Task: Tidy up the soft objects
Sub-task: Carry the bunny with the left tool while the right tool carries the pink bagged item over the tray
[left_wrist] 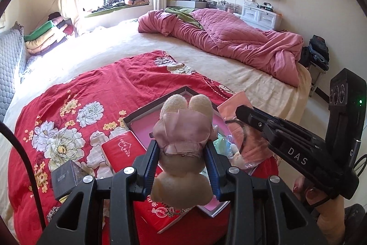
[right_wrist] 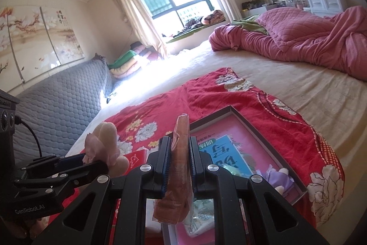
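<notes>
Two soft things lifted, none placed yet.
Left gripper clamps plush bunny; right gripper clamps orange packet over tray.

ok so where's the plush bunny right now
The plush bunny is clamped in the left tongs, held above the grey-rimmed tray on the red floral cover.

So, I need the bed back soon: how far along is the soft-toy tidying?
Partly done. Already lying in the grey-rimmed pink-lined box: a purple plush toy. In hand: left gripper grips a beige plush rabbit in a pink dress; right gripper clamps an orange plastic-wrapped packet. Left: placing both.
</notes>
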`<action>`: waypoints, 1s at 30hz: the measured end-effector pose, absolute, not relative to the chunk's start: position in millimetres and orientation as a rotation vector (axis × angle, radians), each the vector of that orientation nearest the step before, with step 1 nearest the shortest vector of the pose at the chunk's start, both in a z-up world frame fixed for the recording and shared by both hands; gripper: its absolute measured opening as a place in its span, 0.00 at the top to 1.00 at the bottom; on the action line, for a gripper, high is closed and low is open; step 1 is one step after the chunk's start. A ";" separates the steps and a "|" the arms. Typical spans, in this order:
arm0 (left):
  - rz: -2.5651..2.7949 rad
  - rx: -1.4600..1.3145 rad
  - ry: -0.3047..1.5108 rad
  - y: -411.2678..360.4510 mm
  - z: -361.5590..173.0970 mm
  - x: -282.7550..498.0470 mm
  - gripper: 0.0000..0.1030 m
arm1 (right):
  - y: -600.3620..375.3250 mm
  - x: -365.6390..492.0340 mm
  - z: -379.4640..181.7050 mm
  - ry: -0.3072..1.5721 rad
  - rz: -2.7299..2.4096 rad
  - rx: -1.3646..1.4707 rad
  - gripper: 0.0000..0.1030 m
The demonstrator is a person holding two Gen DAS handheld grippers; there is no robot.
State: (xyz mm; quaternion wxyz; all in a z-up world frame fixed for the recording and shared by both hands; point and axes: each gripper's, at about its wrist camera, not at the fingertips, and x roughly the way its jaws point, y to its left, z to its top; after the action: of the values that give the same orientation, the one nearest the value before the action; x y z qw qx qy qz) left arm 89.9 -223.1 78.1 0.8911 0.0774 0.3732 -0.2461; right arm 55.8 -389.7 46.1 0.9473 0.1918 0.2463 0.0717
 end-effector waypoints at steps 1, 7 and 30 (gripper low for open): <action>-0.508 0.162 0.775 -224.9 77.7 91.3 0.62 | -391.0 55.5 45.9 0.501 0.144 0.393 0.85; -0.519 0.157 0.786 -232.7 74.7 97.7 0.62 | -397.2 53.6 44.4 0.499 0.129 0.406 0.85; -0.556 0.179 0.904 -269.0 21.5 116.3 0.62 | -417.2 57.4 26.5 0.530 0.076 0.452 0.85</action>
State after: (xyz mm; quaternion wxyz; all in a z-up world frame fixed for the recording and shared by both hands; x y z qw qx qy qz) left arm 116.3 -269.0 21.5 0.8587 0.0852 0.4303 -0.2650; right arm 57.5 -417.2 26.5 0.9392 0.2215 0.2598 0.0370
